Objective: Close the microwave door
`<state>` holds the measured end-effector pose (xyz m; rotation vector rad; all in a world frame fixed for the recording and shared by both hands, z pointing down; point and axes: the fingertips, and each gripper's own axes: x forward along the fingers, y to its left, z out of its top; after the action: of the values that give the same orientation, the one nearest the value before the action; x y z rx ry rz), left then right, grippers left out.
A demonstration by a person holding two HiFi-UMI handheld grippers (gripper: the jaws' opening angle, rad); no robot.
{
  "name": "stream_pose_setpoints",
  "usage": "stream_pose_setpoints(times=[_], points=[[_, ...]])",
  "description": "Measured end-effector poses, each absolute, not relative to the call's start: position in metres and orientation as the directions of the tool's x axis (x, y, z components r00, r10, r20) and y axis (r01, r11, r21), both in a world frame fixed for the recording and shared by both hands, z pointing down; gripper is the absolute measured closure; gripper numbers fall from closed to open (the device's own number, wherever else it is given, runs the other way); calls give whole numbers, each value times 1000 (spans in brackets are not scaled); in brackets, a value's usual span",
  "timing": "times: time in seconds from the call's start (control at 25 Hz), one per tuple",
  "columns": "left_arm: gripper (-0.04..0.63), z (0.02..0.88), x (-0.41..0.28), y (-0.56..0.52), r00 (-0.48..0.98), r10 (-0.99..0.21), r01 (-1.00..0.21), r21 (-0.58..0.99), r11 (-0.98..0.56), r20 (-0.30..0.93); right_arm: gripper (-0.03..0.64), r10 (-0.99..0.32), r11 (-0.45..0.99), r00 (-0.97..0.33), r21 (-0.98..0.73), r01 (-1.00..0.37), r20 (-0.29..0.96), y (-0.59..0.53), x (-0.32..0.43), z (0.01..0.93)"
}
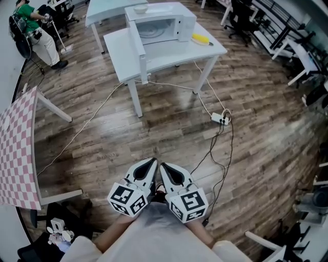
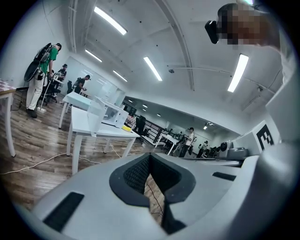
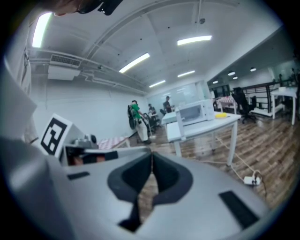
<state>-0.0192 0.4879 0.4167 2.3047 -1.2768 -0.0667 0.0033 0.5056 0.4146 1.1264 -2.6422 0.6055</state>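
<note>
Microwave [image 1: 164, 25] sits on white tabletop [image 1: 115, 41], door [image 1: 137, 48] swung fully open off its left side, edge-on in head view. Small bowl [image 1: 141, 8] on top of the microwave; yellow item [image 1: 200, 39] just beside the microwave's right side on the same tabletop. Cable [image 1: 169, 84] trails from below the microwave down to a power strip [image 1: 220, 118] on the wood floor [image 1: 154, 133], right of the microwave and nearer the camera. Left hand-held gripper [image 1: 151, 162] and right hand-held gripper [image 1: 164, 167] are held side by side, well apart from the microwave, low over the floor, tips almost touching each other. Left gripper view: left hand-held gripper [image 2: 150, 157] has jaws shut tip to tip, nothing between them; microwave [image 2: 112, 115] far off at left. Right gripper view: right hand-held gripper [image 3: 152, 157] likewise closed and empty; microwave [image 3: 197, 112] far off at right, open door [image 3: 172, 130] to its left. Checkered table [image 1: 18, 153] far left of the microwave; person in green [image 1: 36, 30] stands well left of it.
</note>
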Motion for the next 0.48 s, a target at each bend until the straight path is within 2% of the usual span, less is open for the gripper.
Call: stream_pose_setpoints(times=[0.48], points=[[578,409,-46,418,560,-809,-775,459,-434,181,594,-631,625,-688,-290,-725,359,438,-21,412]])
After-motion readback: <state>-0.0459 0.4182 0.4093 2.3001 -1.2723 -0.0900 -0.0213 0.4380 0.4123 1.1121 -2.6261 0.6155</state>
